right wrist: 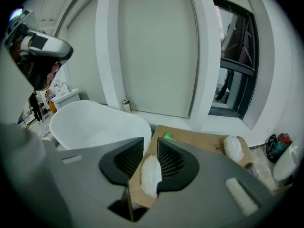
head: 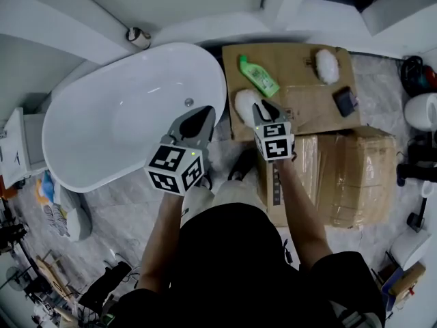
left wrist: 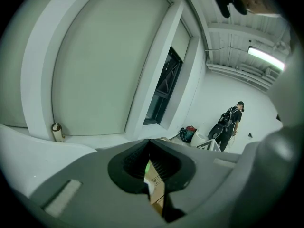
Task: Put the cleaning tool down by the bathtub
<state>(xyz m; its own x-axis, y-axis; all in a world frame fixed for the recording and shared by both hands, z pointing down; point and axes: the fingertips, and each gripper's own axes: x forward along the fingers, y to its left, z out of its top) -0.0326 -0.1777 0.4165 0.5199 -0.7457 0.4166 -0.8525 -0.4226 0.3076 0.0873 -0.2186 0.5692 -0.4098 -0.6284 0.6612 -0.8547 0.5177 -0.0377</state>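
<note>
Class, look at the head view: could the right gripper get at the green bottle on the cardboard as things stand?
Probably yes. The green bottle lies uncovered on the cardboard, just beyond the right gripper. Only the white pad lies close by, beside the path rather than across it.

I stand on a grey marbled floor (head: pixel 119 210), with the white bathtub (head: pixel 123 121) set against white walls (right wrist: pixel 108 46). A dark-framed window (right wrist: pixel 235 75) sits to the right of a pale panel (right wrist: pixel 156 56). A strip light (left wrist: pixel 266 58) glows on the ceiling, and a cardboard box (head: pixel 355 176) lies to my right.
</note>
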